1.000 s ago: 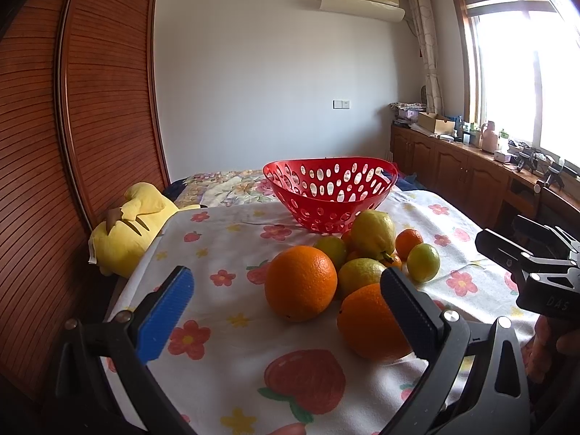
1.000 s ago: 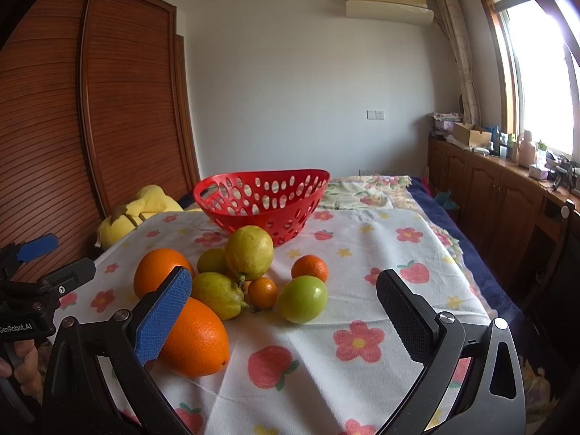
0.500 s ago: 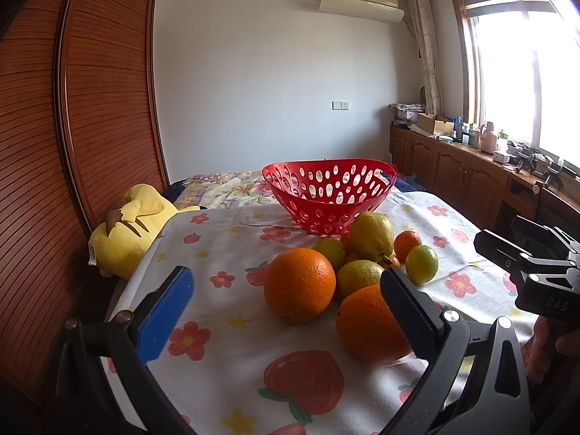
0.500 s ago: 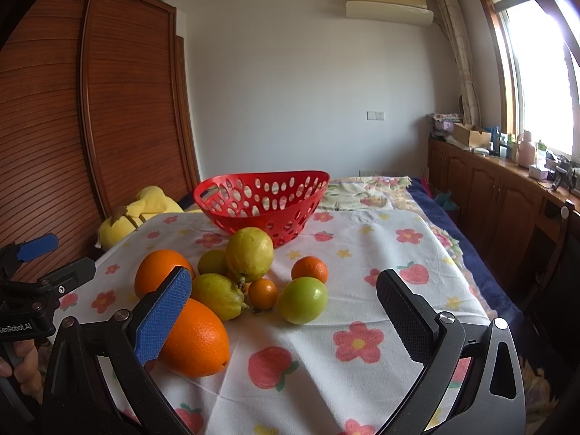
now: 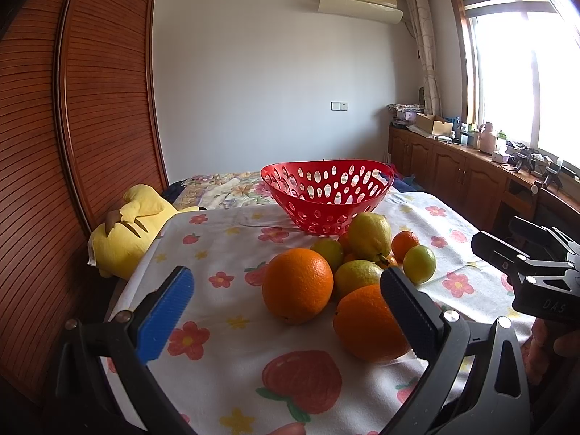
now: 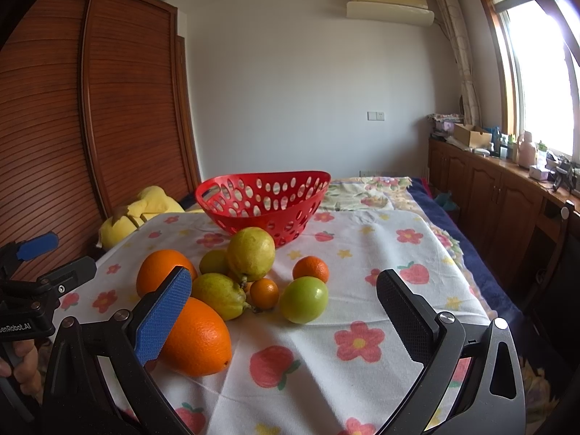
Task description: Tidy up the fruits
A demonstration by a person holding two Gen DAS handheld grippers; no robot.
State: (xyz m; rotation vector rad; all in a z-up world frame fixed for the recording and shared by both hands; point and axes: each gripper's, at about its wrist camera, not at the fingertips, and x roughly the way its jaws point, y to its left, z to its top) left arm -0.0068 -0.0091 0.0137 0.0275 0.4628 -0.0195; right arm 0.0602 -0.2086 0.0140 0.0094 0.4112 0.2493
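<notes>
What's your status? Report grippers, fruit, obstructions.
Left gripper open, right gripper open, both empty. Fruit pile on tablecloth; red basket empty. Nothing blocking.

White letters "DAS" are showing on the black body of the right gripper, seen at the right edge of the left wrist view. White lettering "enRobot.AI", its start cut off by the frame edge, is showing on the black body of the left gripper, seen at the left edge of the right wrist view. Nothing else is reading clearly.
</notes>
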